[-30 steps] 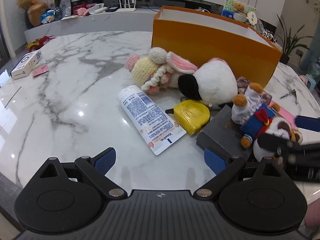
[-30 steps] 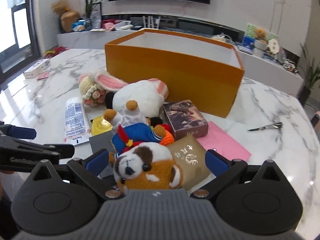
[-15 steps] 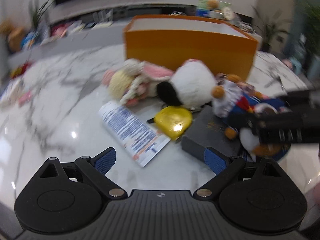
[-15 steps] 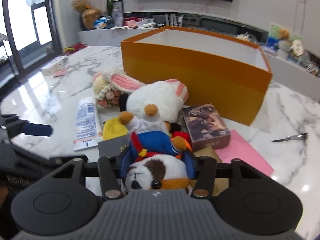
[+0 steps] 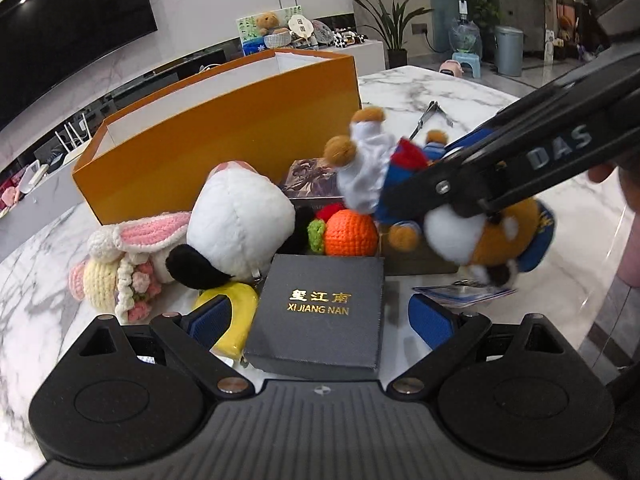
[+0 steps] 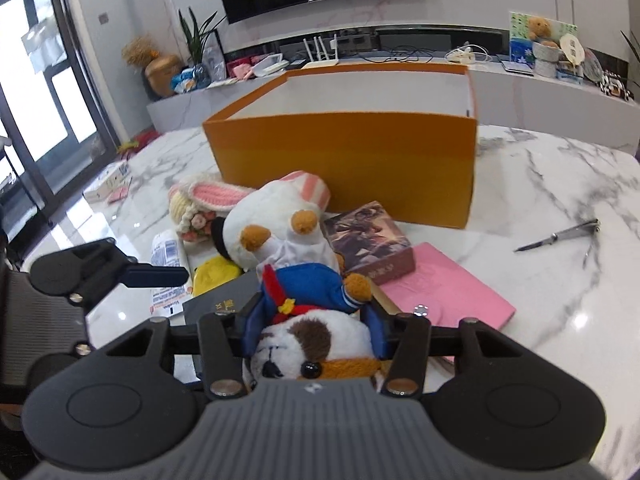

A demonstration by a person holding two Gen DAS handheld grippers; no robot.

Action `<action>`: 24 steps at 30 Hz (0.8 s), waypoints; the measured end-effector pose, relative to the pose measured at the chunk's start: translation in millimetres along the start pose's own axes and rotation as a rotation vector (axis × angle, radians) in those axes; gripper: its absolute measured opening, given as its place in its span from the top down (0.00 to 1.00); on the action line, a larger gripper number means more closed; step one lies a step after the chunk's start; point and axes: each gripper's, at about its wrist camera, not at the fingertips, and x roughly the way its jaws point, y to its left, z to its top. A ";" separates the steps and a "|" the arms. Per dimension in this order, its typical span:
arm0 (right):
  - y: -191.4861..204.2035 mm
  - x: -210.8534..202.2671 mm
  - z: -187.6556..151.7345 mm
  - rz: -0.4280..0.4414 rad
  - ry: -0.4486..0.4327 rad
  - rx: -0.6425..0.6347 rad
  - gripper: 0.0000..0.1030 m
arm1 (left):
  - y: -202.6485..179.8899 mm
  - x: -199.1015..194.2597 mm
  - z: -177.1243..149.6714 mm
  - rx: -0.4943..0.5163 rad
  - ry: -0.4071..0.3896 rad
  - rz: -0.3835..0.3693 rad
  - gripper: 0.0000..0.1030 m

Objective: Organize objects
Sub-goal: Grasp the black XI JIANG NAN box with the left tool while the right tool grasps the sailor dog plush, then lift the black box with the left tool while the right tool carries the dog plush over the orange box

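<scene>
The right hand-held gripper [image 6: 314, 330] is clamped tight on a plush dog [image 6: 308, 312] in a blue sailor suit, its jaws pinching the toy at the neck so the head sits against the gripper body and the legs stick out ahead. From the left wrist view the toy [image 5: 448, 208] hangs clear of the desk [image 5: 420, 92], lifted above the pile. So the step in hand looks like the carry: the dog is picked, and the next move calls for taking it forward over the near wall of the orange box [image 6: 348, 152], which stands straight ahead of the right gripper and appears empty, then letting go inside. The left hand-held gripper [image 5: 320, 320] is wide open and holds nothing; a dark gift box [image 5: 320, 308] lies between its fingers, close to the gripper body, with a yellow tape measure [image 5: 228, 312] at its left finger and a white plush [image 5: 240, 224] and a knitted bunny [image 5: 120, 264] ahead to the left. It seems lined up to take the gift box next. Compared with a second ago, the right gripper has gone from open around the dog to shut on it and raised it, and the left one has swung in from the lotion tube towards the gift box.
</scene>
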 end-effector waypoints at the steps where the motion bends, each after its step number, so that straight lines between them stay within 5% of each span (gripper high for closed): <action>1: -0.8 -0.4 -0.1 -0.004 0.000 0.003 0.48 | 0.4 1.9 0.6 0.003 -0.001 -0.011 0.00; 7: -1.2 -1.2 1.3 0.014 -0.011 0.016 0.54 | 17.9 23.7 1.4 -0.050 0.060 -0.146 0.00; 15: -1.4 6.5 0.2 0.028 0.019 0.016 0.55 | -0.7 27.5 -4.0 0.109 0.038 -0.061 0.03; 17: 2.7 9.6 -0.8 0.029 0.033 -0.002 0.55 | 1.3 25.9 -3.9 0.092 0.036 -0.094 0.12; 24: 13.2 14.9 -4.3 -0.006 0.044 -0.048 0.54 | 4.0 27.6 -6.8 0.067 0.026 -0.108 0.10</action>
